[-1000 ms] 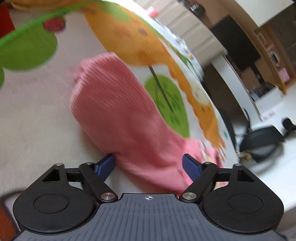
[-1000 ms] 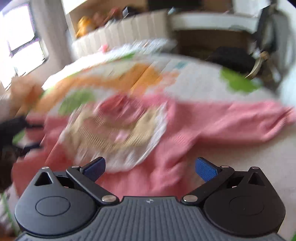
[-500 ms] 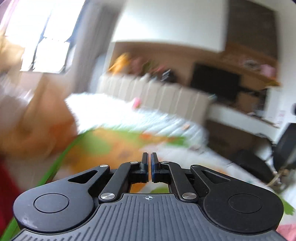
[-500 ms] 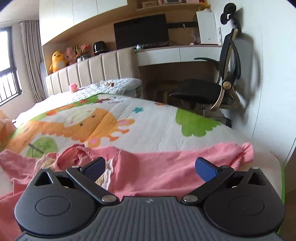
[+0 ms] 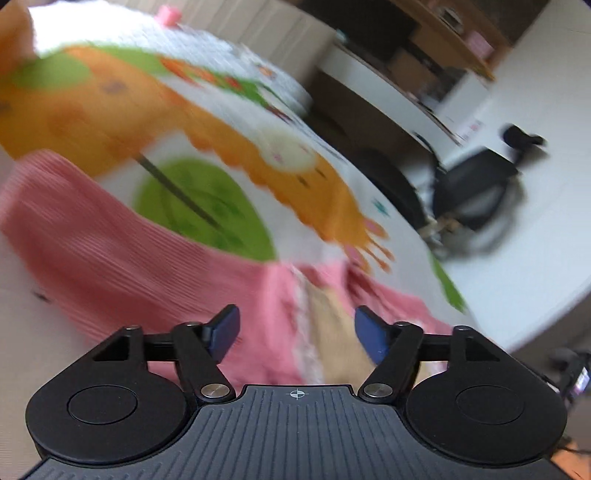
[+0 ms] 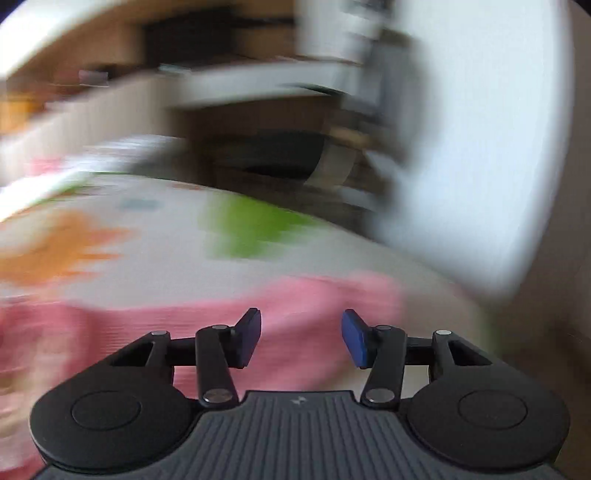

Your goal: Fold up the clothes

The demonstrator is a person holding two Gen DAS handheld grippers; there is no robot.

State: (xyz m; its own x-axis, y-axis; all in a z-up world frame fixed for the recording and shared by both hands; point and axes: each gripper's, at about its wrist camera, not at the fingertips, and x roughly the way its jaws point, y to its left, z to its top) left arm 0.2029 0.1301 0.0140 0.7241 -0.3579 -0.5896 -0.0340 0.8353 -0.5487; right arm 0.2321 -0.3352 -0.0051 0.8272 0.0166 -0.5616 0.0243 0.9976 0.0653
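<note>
A pink ribbed knit sweater (image 5: 110,240) lies spread on a bed with a cartoon-print cover (image 5: 207,122). Its front carries a beige and white patch (image 5: 328,325). My left gripper (image 5: 295,334) is open and empty, low over the sweater's body next to that patch. In the right wrist view a pink sleeve (image 6: 303,299) stretches across the bed toward the right edge. My right gripper (image 6: 301,338) is open and empty, just above that sleeve near its end. Both views are blurred by motion.
A black office chair (image 5: 476,192) stands beside the bed by a white desk (image 5: 384,88). The bed's right edge (image 6: 461,295) drops off close to the sleeve end. A padded headboard (image 5: 258,22) lies at the far end.
My left gripper was shut and pointed up at the room; now it is open and low over the sweater. My right gripper has narrowed its opening and swung down toward the sleeve end.
</note>
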